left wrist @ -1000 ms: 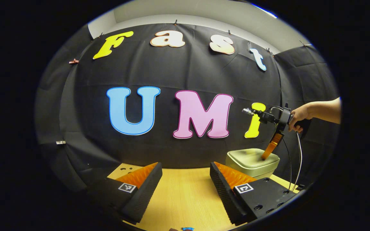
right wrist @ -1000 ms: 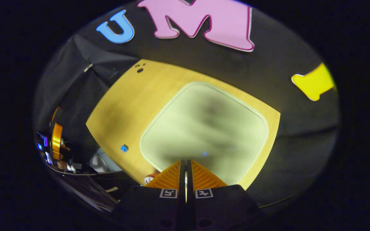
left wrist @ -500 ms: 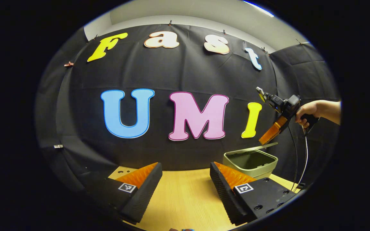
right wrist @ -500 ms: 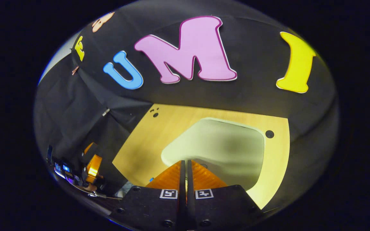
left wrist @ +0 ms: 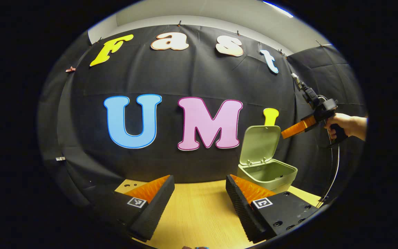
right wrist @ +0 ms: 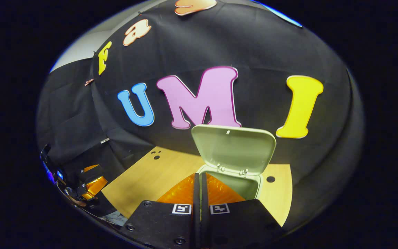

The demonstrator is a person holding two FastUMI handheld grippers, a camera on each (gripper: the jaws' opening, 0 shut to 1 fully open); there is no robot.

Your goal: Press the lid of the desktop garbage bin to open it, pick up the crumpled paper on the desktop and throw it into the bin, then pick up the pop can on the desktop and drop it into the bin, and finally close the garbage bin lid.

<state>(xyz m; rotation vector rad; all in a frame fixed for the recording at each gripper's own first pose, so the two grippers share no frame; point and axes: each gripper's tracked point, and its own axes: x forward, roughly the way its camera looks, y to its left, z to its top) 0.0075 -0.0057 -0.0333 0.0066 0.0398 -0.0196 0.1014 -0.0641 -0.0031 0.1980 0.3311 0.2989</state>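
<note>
The bin (left wrist: pixel 267 173) stands open at the worktop's (left wrist: pixel 199 207) far right corner, lid (right wrist: pixel 234 148) upright. The right gripper (right wrist: pixel 199 188), fingers pressed together and empty, hangs above its near rim; the left gripper (left wrist: pixel 199 193) spreads wide, nearer the worktop's middle.

One garbage bin (left wrist: pixel 267 174) with one raised lid (left wrist: pixel 260 144), one wooden desktop (left wrist: pixel 199 211), two grippers — left gripper (left wrist: pixel 199 193), right gripper (right wrist: pixel 200 188) — one hand (left wrist: pixel 339 125).

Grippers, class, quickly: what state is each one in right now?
Left gripper: open, holding nothing.
Right gripper: shut, holding nothing, raised above the open bin.
</note>
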